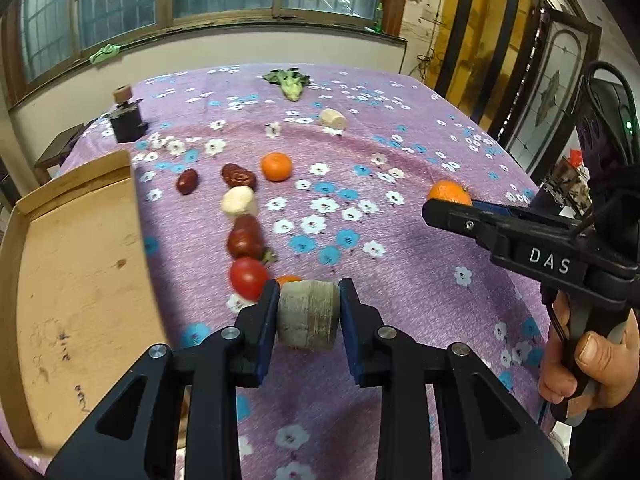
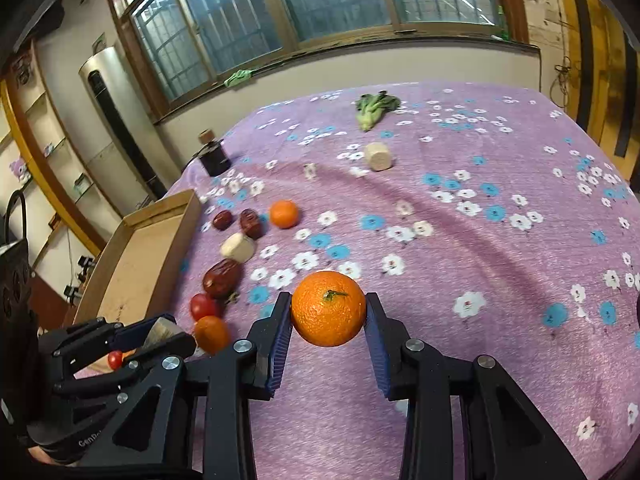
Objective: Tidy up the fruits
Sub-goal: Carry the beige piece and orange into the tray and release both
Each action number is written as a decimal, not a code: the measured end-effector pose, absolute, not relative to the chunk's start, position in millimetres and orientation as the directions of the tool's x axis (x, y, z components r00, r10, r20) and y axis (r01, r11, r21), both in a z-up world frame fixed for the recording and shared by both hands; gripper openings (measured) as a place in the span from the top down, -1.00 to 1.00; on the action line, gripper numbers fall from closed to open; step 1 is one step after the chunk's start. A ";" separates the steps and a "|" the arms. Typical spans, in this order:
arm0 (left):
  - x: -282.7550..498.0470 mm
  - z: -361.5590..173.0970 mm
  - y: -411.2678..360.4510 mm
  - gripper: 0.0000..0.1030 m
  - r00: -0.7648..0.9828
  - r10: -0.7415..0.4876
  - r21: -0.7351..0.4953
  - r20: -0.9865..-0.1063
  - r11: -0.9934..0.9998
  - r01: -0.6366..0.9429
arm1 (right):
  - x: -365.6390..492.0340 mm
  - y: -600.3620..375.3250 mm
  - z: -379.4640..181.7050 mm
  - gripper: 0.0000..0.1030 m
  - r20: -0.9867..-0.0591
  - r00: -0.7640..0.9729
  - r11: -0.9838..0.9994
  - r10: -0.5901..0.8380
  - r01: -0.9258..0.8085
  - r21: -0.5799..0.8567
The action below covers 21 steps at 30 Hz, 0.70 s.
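My left gripper is shut on a grey-white root chunk, held just above the cloth near the cardboard tray. My right gripper is shut on an orange; the same orange shows in the left wrist view at the right. On the cloth lie a line of fruits: a cherry tomato, red dates, a white chunk, another orange and a small orange partly hidden behind the left gripper.
A purple flowered cloth covers the table. A green leafy vegetable and a pale chunk lie far back. A small black device stands at the back left. Windows and a wall lie beyond.
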<state>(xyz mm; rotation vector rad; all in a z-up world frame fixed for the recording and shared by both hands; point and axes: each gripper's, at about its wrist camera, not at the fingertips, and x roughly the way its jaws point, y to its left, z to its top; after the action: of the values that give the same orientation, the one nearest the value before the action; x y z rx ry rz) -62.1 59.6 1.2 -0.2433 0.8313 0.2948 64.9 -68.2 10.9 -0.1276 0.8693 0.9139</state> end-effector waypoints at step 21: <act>-132.3 18.6 106.4 0.47 0.637 0.282 -0.100 -0.717 0.863 -0.495 | 5.7 -23.3 24.4 0.30 -0.704 0.235 0.517 0.670 -0.829 0.214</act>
<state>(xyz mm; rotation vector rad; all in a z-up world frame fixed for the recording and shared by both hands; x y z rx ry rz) -132.3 106.4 18.6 -0.3016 0.7598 0.4516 5.7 -23.3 24.4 -0.2212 0.8403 1.0392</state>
